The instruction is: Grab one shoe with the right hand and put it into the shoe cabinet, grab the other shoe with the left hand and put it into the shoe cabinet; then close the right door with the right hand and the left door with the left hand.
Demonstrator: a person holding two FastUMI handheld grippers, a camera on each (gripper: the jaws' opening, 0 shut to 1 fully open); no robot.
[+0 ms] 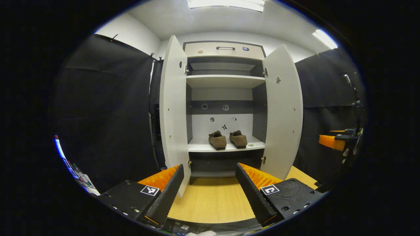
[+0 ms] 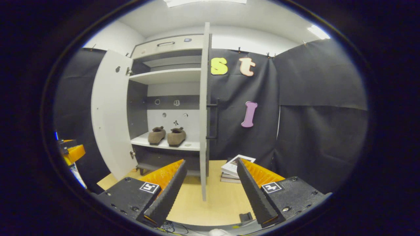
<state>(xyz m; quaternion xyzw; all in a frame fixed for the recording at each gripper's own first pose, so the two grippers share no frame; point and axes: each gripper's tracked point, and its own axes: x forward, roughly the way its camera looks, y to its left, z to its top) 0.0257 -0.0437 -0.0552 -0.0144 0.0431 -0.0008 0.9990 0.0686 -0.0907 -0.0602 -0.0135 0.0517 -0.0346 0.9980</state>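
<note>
Cabinet stands on the wooden floor with both doors swung open. Two shoes sit side by side on its lower shelf: left shoe, right shoe, toes pointing out of the cabinet. Left door and right door flank the opening. Left gripper faces the cabinet front, jaws wide apart, holding nothing. Right gripper is level with the right door's edge, jaws wide apart, empty. Books lie on the floor right of the cabinet.
</note>
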